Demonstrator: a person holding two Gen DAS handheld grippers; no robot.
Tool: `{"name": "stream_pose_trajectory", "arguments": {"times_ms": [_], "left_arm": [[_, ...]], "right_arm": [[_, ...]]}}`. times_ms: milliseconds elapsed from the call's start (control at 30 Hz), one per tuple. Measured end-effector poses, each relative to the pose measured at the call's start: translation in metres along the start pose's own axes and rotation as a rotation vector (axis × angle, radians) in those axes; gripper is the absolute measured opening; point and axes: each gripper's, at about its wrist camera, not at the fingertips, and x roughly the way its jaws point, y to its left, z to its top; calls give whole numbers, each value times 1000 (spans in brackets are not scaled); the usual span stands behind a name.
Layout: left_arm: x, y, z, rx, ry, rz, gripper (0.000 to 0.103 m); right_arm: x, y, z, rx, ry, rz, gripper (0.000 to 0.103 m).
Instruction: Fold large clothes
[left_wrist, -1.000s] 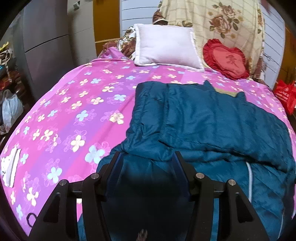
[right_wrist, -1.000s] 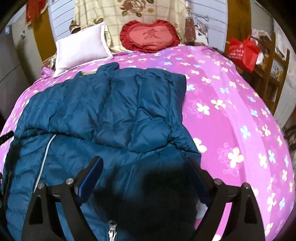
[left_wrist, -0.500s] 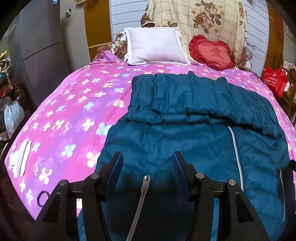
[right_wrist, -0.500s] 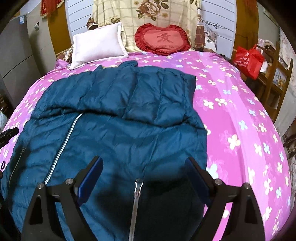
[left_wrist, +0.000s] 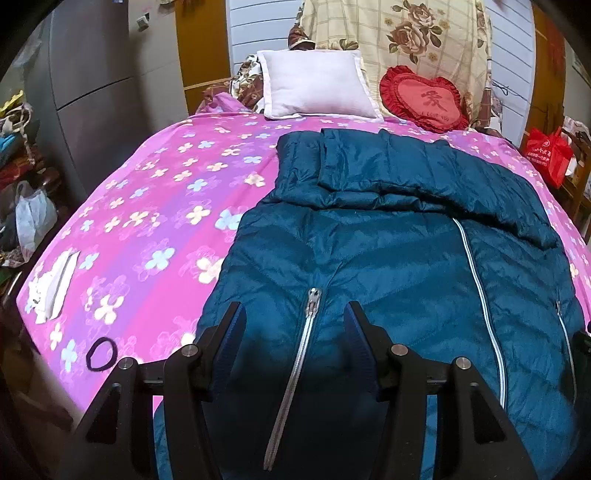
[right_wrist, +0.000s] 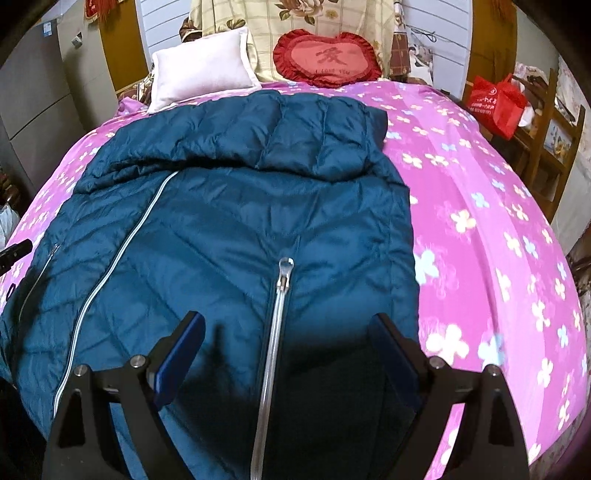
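Note:
A dark teal padded jacket lies flat on the pink flowered bed, its far part folded over onto the body. A silver front zipper runs down it. My left gripper hovers open over the jacket's near left part, with a pocket zipper showing between its fingers. The right wrist view shows the same jacket. There my right gripper stands wide open over the near right part, above another pocket zipper. Neither gripper pinches the cloth.
A white pillow, a red heart cushion and a flowered quilt lean at the head of the bed. A black hair tie and a white packet lie near the left edge. A red bag and wooden shelves stand right; grey wardrobe left.
Both grippers have drawn back toward the near edge of the bed. The jacket's lower body and pocket zippers have come into view. The jaws keep the same width.

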Motion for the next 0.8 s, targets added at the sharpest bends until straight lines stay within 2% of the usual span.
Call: {"name": "stream_pose_trajectory", "arguments": {"times_ms": [400,567,700,800], "left_arm": [[-12,13,-24,17,9,42,37],[-15,18,-31,-2,15,40,37],[-15,26,-31,-29,53,33,37],[-22,30,-32,-32,42,33,37]], "right_arm": [[-1,6,-25,-9,19,12,94],[-4,7,-31,-12,14,18,95],[-6,7,-35,-17,21,22,95],[-9,9,-34,-24,27,23,95]]}}
